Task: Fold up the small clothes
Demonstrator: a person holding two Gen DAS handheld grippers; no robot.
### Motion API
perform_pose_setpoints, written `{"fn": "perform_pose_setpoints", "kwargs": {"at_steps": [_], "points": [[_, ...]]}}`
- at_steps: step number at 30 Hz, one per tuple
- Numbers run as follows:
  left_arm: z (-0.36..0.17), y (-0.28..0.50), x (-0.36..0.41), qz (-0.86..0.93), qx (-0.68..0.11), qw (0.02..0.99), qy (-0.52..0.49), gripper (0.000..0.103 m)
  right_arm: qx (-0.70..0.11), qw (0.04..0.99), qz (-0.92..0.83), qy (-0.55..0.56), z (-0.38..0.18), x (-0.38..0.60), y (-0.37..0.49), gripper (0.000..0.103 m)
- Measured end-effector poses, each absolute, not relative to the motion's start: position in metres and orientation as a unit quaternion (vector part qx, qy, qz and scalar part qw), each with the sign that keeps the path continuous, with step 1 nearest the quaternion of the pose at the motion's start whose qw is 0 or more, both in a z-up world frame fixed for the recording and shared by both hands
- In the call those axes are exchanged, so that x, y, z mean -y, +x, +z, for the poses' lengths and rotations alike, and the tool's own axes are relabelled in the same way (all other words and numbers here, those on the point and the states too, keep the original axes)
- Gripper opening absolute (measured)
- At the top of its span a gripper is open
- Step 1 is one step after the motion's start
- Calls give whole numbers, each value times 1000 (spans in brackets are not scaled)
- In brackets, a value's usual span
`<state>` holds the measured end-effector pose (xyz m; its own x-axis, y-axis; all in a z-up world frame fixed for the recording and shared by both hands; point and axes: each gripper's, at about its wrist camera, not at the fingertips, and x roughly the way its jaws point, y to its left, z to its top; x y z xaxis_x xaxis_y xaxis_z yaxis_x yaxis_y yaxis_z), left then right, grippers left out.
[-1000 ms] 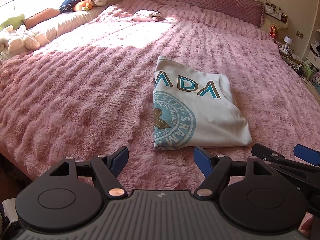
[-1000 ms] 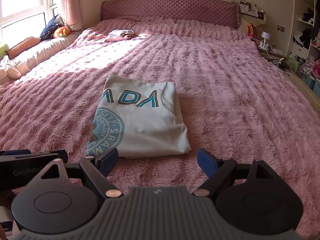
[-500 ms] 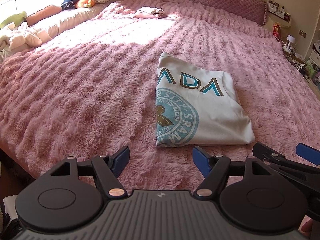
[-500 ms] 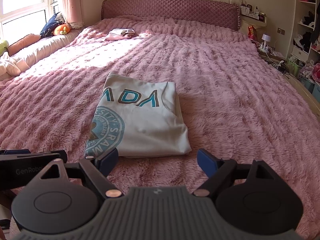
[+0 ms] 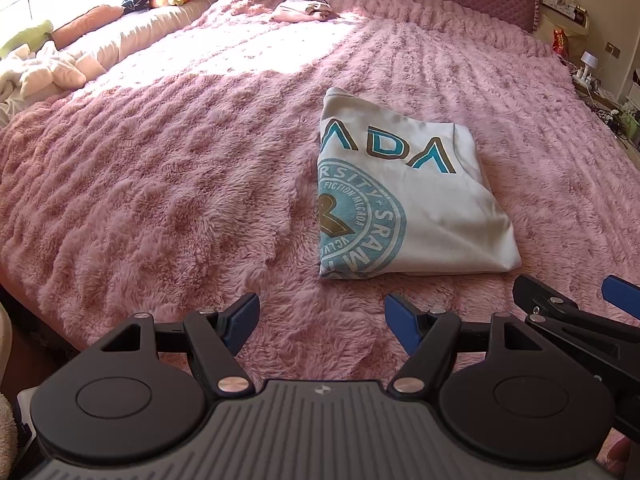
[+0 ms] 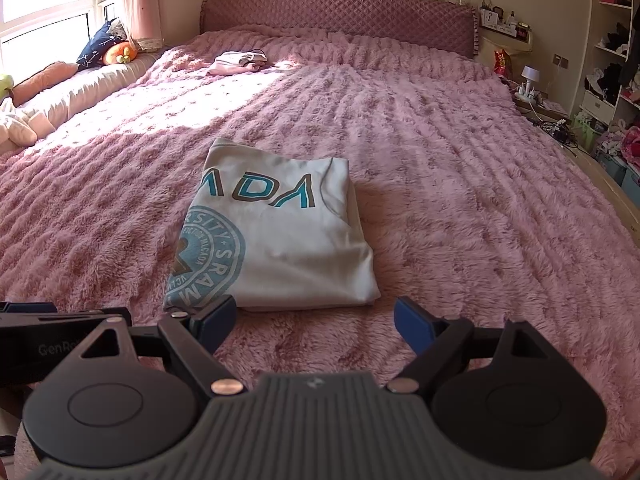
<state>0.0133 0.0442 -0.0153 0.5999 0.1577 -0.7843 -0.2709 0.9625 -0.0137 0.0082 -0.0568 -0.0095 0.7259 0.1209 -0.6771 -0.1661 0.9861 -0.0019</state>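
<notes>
A folded light grey T-shirt (image 5: 404, 196) with teal lettering and a round teal print lies flat on the pink fluffy bedspread (image 5: 180, 168). My left gripper (image 5: 322, 318) hangs open over the bedspread just short of the shirt's near edge, nothing between its blue pads. In the right wrist view the same shirt (image 6: 280, 236) lies straight ahead. My right gripper (image 6: 316, 318) is open and empty, its left pad over the shirt's near corner. The right gripper's black arm and blue pad (image 5: 620, 300) show at the left view's right edge.
A small folded pink-and-white garment (image 6: 240, 62) lies far up the bed near the quilted headboard (image 6: 340, 16). Pillows and soft toys (image 5: 52, 64) line the window side at left. A bedside shelf and cluttered floor (image 6: 560, 120) run along the right.
The left wrist view has tilted down a little, so the shirt sits slightly lower in it. Both grippers stay open and in place; the shirt has not moved.
</notes>
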Motion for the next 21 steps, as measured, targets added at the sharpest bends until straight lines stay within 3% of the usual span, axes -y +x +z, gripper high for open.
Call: {"fn": "perform_pose_setpoints", "kwargs": {"at_steps": [21], "points": [[-14,15,-45,124,-428,893,-57,84,-364,928,77,-23,-11,54,10,82]]}}
